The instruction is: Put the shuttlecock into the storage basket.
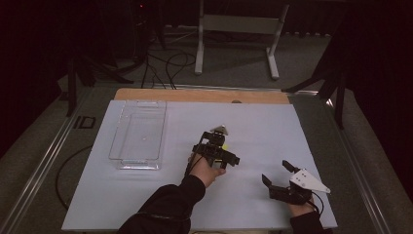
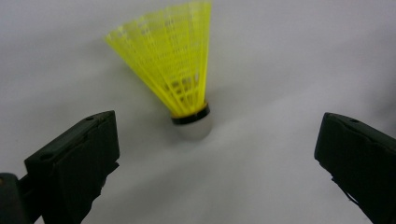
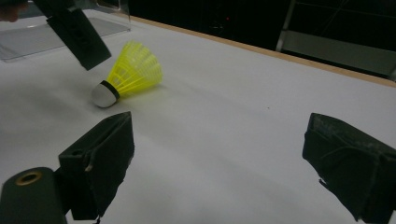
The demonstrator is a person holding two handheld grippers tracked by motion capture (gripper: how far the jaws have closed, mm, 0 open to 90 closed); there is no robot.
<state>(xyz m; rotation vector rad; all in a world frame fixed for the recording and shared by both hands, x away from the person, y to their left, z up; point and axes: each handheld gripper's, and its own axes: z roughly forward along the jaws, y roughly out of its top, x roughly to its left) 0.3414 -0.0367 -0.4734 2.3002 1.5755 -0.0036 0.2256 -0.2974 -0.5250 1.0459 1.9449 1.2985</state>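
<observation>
A yellow plastic shuttlecock (image 2: 173, 70) with a white cork tip lies on its side on the white board (image 1: 263, 122). My left gripper (image 2: 217, 123) hovers over it, open, with the cork between and just ahead of the wide-spread jaws. In the high view the left gripper (image 1: 217, 141) is at mid-table and hides most of the shuttlecock (image 1: 227, 145). My right gripper (image 1: 276, 172) rests low at the front right, open and empty. In the right gripper view the shuttlecock (image 3: 130, 72) lies ahead to the left, beyond my right gripper (image 3: 219, 123).
A clear plastic tray (image 1: 139, 134) sits empty on the left part of the board. A wooden table edge (image 1: 195, 95) runs along the back. Beyond it stand a metal frame (image 1: 238, 29), tripod legs and cables on the floor.
</observation>
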